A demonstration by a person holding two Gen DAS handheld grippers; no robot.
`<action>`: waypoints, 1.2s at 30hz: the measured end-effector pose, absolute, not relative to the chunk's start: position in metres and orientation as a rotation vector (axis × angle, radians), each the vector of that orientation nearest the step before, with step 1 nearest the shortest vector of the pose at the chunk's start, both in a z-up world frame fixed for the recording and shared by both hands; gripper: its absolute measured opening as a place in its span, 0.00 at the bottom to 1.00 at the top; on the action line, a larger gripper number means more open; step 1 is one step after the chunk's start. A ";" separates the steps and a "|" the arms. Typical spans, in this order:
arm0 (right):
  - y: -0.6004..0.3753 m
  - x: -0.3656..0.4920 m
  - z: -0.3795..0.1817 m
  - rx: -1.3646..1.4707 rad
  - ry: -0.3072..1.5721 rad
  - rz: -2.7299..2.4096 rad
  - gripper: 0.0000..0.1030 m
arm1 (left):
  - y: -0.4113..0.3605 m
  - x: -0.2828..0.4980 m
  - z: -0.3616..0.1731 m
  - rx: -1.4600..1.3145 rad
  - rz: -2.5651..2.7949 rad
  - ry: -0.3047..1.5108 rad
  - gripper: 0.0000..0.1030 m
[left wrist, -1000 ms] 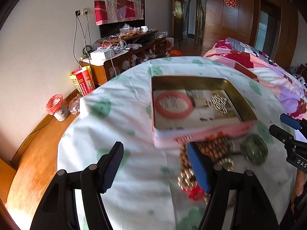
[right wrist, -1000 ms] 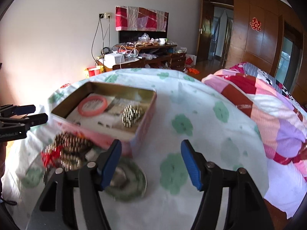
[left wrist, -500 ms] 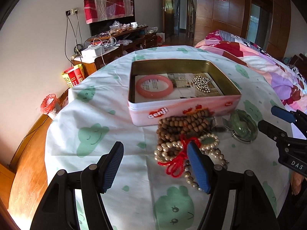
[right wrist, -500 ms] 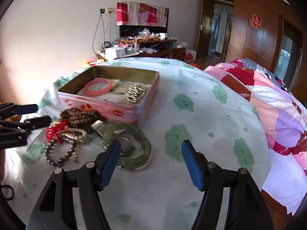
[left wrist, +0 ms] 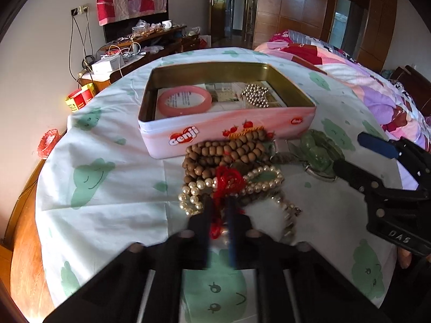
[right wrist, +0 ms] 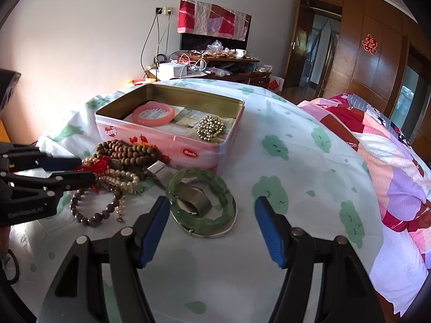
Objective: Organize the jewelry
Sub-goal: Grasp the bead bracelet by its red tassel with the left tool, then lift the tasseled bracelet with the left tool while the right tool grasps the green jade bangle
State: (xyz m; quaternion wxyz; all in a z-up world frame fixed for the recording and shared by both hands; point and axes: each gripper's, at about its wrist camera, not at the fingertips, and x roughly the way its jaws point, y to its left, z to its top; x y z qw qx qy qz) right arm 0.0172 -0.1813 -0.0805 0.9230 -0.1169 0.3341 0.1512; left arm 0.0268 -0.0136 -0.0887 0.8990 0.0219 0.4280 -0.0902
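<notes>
A pink tin (left wrist: 215,134) (right wrist: 167,140) holds a pink bangle (left wrist: 184,101) (right wrist: 153,114) and a cluster of gold beads (left wrist: 256,95) (right wrist: 210,129). In front of it lies a pile: wooden beads (left wrist: 223,153) (right wrist: 129,152), a pearl strand (left wrist: 258,180), a red tassel (left wrist: 227,180) (right wrist: 98,165), a green bangle (left wrist: 320,152) (right wrist: 202,207) around a metal watch (right wrist: 192,202). My left gripper (left wrist: 219,215) (right wrist: 86,169) is shut on the red tassel. My right gripper (right wrist: 212,231) (left wrist: 358,153) is open just short of the green bangle.
The table wears a white cloth (right wrist: 282,167) with green clouds. A bed with a pink patchwork quilt (right wrist: 390,156) stands right. A cluttered wooden cabinet (right wrist: 204,67) stands by the far wall, and a red bin (left wrist: 48,140) sits on the floor left.
My left gripper has dropped onto the pile and closed on the red tassel. My right gripper has pulled back and stayed open by the green bangle.
</notes>
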 end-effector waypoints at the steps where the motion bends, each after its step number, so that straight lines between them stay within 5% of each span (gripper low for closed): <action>1: -0.181 0.017 -0.081 -0.240 0.687 0.310 0.66 | -0.012 0.026 -0.086 0.043 -0.186 0.874 0.04; 18: -0.163 0.009 -0.081 -0.287 0.666 0.372 0.65 | 0.021 0.022 -0.035 -0.026 -0.139 0.736 0.03; 24: -0.153 0.017 -0.090 -0.327 0.698 0.387 0.42 | 0.021 0.028 -0.047 -0.037 -0.146 0.776 0.03; 26: -0.151 0.019 -0.093 -0.344 0.716 0.389 0.18 | 0.021 0.028 -0.048 -0.038 -0.146 0.780 0.03; 28: -0.153 0.016 -0.092 -0.337 0.709 0.401 0.10 | 0.022 0.028 -0.048 -0.042 -0.145 0.779 0.03; 36: -0.156 0.003 -0.072 -0.335 0.634 0.409 0.08 | 0.021 0.025 -0.040 -0.042 -0.155 0.760 0.03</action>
